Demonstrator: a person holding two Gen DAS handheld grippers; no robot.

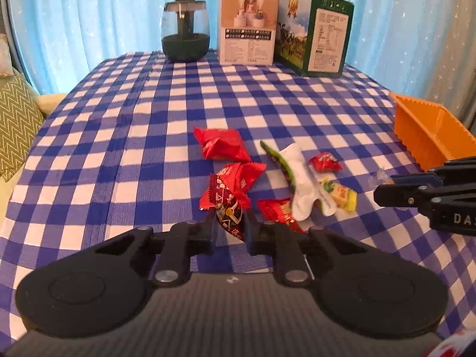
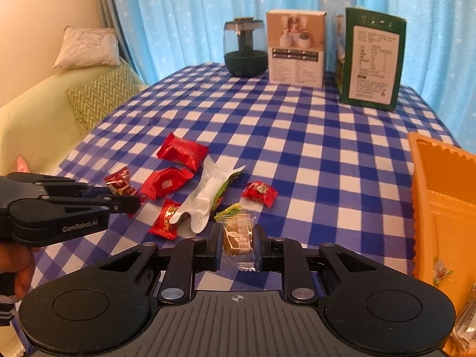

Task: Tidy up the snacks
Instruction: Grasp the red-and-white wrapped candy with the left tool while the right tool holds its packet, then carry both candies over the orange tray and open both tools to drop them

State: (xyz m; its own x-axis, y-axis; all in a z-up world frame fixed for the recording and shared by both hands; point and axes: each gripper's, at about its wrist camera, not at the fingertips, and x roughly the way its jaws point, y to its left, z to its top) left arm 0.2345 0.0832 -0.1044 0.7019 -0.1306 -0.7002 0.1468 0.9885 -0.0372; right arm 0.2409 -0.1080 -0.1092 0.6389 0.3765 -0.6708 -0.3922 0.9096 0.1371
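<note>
Several wrapped snacks lie mid-table on the blue checked cloth: red packets [image 1: 221,144] [image 2: 182,150], a white-and-green pouch [image 1: 300,178] [image 2: 208,199], a small red candy [image 1: 324,162] [image 2: 259,193] and a yellow candy [image 1: 342,193] [image 2: 227,211]. My left gripper [image 1: 229,223] is shut on a red-and-brown snack packet [image 1: 227,208], held above the cloth; it also shows in the right wrist view [image 2: 131,202]. My right gripper [image 2: 238,245] is shut on a clear-wrapped brown snack [image 2: 238,236]; it also shows in the left wrist view [image 1: 383,192]. An orange basket [image 1: 428,136] [image 2: 440,208] stands at the right.
At the table's far edge stand a dark glass jar [image 1: 185,29] [image 2: 245,49], a white box [image 1: 247,26] [image 2: 296,49] and a green box [image 1: 315,32] [image 2: 372,59]. A sofa with a zigzag cushion [image 2: 98,95] is on the left. Blue curtains hang behind.
</note>
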